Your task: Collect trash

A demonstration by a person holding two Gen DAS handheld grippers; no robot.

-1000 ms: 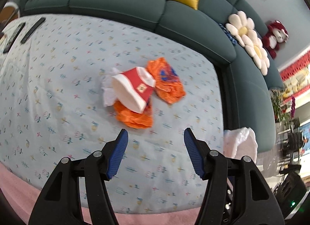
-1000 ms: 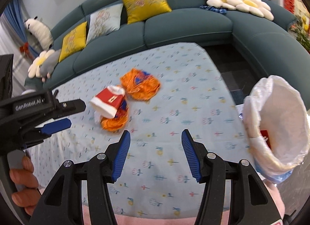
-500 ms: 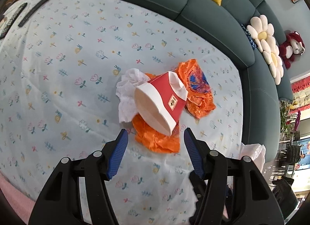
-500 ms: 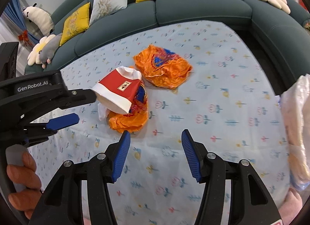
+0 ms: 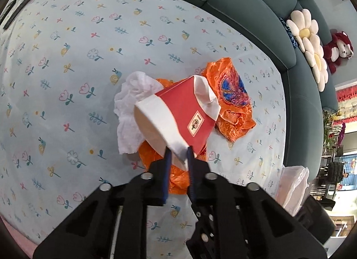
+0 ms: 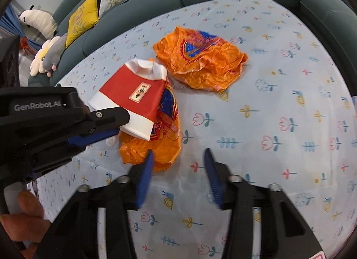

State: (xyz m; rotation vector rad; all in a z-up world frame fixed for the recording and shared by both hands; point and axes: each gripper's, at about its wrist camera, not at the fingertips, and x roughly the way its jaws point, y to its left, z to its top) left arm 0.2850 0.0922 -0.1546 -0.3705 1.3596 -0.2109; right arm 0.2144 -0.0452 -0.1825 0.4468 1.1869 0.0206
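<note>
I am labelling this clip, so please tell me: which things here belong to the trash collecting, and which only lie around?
Job: red and white paper box, pinched by left gripper; two orange wrappers; white tissue; white bin bag.

Lying about: remote controls; yellow cushions; flower cushion; red plush toy.

Glossy crinkled orange plastic wrappers [image 6: 200, 62], a smooth red paper carton [image 5: 185, 114], and soft crumpled tissue [image 5: 131, 107] lie on matt printed cloth [image 5: 89, 58].

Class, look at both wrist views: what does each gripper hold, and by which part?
The left gripper pinches the red and white paper bag by its white corner. The right gripper, jaws just closing, holds nothing.
</note>
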